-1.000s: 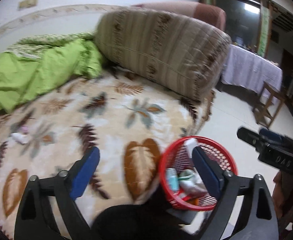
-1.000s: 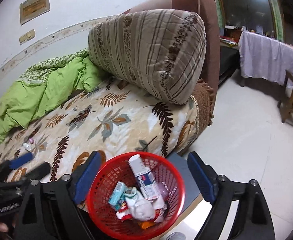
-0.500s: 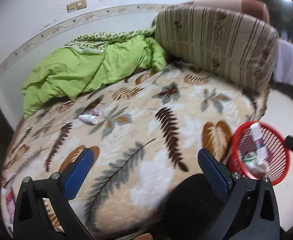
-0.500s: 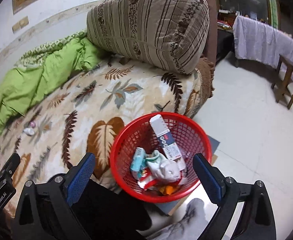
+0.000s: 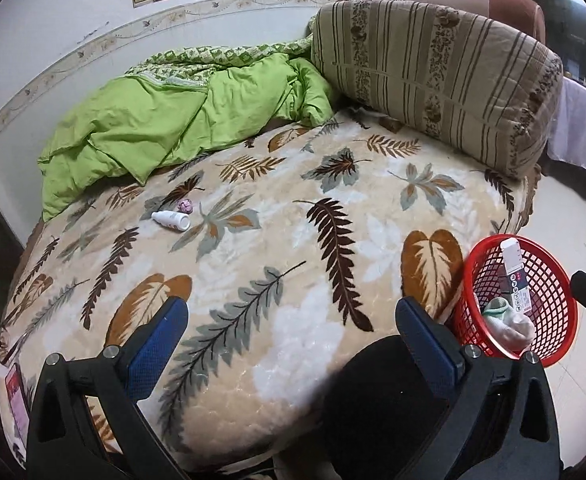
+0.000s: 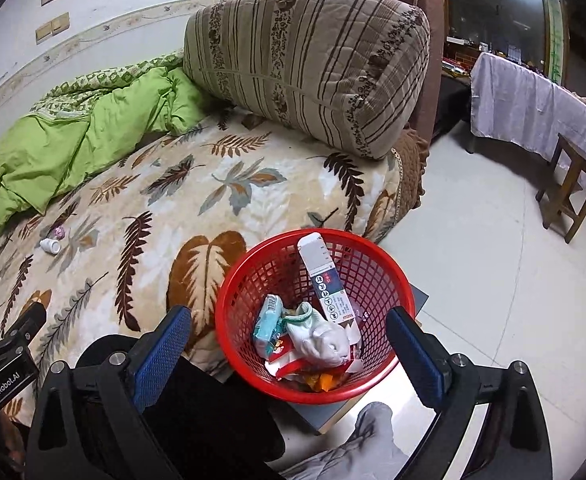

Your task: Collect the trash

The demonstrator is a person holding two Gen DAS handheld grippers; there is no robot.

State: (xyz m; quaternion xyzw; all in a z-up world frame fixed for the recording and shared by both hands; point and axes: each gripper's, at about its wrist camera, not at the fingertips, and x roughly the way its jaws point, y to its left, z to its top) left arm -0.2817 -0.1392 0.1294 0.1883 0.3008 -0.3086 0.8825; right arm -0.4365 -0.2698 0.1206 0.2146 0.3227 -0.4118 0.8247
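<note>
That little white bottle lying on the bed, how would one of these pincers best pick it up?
The white bottle lies on its side on the leaf-patterned blanket, its narrow end pointing left. Probably best to come down from above and close across its wider middle, fingers either side of its long axis. The pink wad sits just behind it, so keep to the near side.

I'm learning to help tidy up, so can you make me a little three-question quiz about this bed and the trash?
1. True or false: the red basket is on top of the bed.
2. Which lies on the bed by the little pink ball? A) white bottle B) spoon C) shoe
3. Fill in: the blanket heaped by the wall is ____.

Key: 1. False, it stands beside the bed. 2. A, the white bottle. 3. Green.
</note>
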